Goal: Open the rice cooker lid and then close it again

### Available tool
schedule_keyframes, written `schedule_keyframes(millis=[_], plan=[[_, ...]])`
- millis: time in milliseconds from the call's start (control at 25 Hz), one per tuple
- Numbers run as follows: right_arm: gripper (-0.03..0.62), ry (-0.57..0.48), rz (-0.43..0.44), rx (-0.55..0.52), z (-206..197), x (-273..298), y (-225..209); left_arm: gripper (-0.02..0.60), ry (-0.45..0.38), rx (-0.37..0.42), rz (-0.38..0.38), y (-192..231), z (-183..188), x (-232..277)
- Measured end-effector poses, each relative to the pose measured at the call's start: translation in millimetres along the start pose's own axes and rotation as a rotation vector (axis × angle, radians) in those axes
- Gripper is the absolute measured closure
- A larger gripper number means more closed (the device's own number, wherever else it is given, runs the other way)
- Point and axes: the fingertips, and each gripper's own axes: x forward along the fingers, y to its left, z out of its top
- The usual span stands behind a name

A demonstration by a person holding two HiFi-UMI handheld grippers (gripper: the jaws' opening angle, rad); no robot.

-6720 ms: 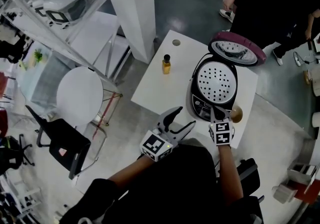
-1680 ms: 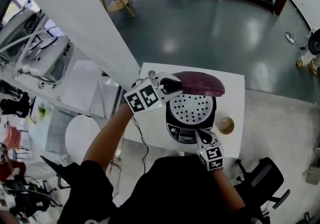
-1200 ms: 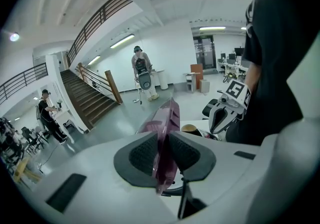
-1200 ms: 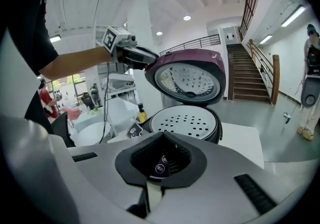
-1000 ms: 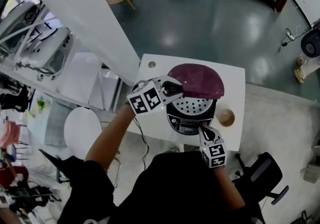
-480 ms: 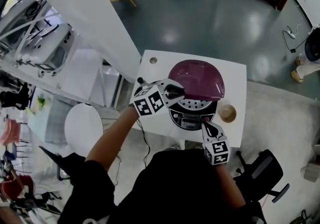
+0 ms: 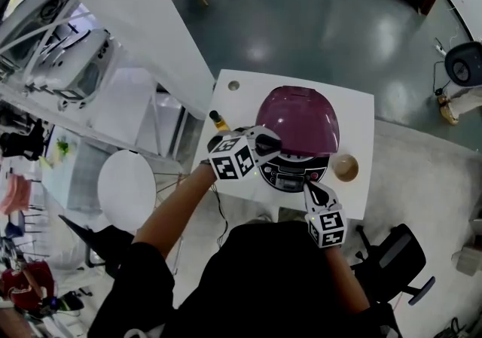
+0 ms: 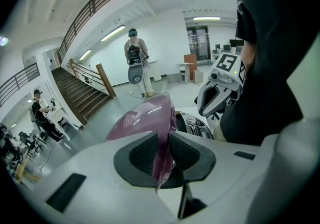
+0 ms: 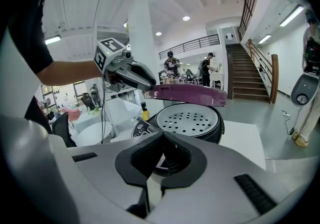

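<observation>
A black rice cooker (image 7: pixel 295 175) stands on the white table (image 7: pixel 241 107). Its purple lid (image 7: pixel 297 122) is tilted low over the pot. My left gripper (image 7: pixel 271 144) is shut on the lid's left rim. In the left gripper view the lid's edge (image 8: pixel 145 118) sits pinched between the pads (image 8: pixel 142 154). The right gripper view shows the lid (image 9: pixel 187 93) hovering a little above the perforated inner plate (image 9: pixel 187 118). My right gripper (image 7: pixel 310 192) is shut with nothing in it, at the cooker's front by the control panel; whether it touches, I cannot tell.
A small yellow bottle (image 7: pixel 217 117) stands left of the cooker. A round brown cup (image 7: pixel 346 168) sits at its right. A white pillar (image 7: pixel 128 20) rises at the left. A round white stool (image 7: pixel 126 190) and a black office chair (image 7: pixel 392 261) stand off the table.
My left gripper has come down and toward me with the lid, which now lies much flatter and covers most of the pot. The right gripper has kept its place.
</observation>
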Motion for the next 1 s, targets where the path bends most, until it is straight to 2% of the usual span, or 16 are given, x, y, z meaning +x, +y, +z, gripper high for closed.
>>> schedule_keyframes(millis=[280,640,880,1000], plan=[[0.594,0.012,0.007,-0.007,-2,-1,2,0.512,0.032,0.025,-0.008,-16,-13,11],[0.594,0.025,0.009,-0.005,-5,-2,1,0.512,0.012,-0.044,-0.038,-25,-24,20],[0.594,0.025,-0.026,0.017,-5,-4,-16,0.514,0.037,-0.031,-0.068,-34,-34,29],[0.594,0.029,-0.030,0.016,-4,-6,-20,0.514,0.040,-0.057,-0.080,-38,-38,33]])
